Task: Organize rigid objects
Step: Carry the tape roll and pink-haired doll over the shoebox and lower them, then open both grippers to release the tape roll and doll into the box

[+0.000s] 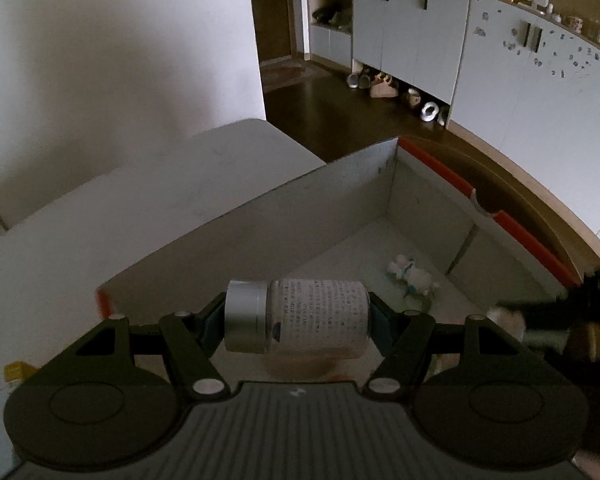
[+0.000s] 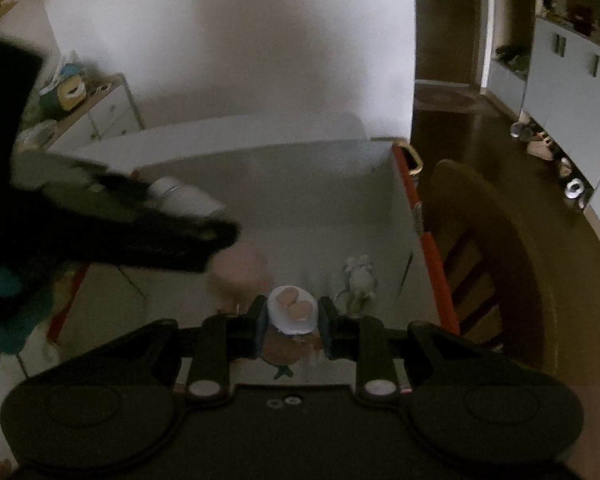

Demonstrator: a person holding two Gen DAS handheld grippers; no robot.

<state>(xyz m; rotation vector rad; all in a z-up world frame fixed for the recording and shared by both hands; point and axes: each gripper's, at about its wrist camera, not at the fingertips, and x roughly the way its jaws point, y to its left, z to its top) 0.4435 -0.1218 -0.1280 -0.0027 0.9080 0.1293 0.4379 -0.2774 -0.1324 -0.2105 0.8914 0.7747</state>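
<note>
My left gripper [image 1: 298,320] is shut on a clear jar [image 1: 324,312] with a silver lid and a printed label. The jar lies sideways between the pads, above the near end of an open grey box [image 1: 420,208] with orange-red rims. My right gripper [image 2: 293,316] is shut on a small figure [image 2: 292,310] with a white top and two pink ovals, and hangs over the same box [image 2: 300,184]. In the right wrist view the left gripper shows as a dark blur at the left, with the jar [image 2: 184,198] in it. A small white toy [image 1: 412,276] [image 2: 358,276] lies on the box floor.
The box stands on a white table [image 1: 140,200] against a white wall. A wooden chair [image 2: 500,240] stands right of the box. Grey cabinets [image 1: 412,40] with shoes [image 1: 384,88] beneath line the far side. A low shelf unit [image 2: 100,112] with clutter stands at the left.
</note>
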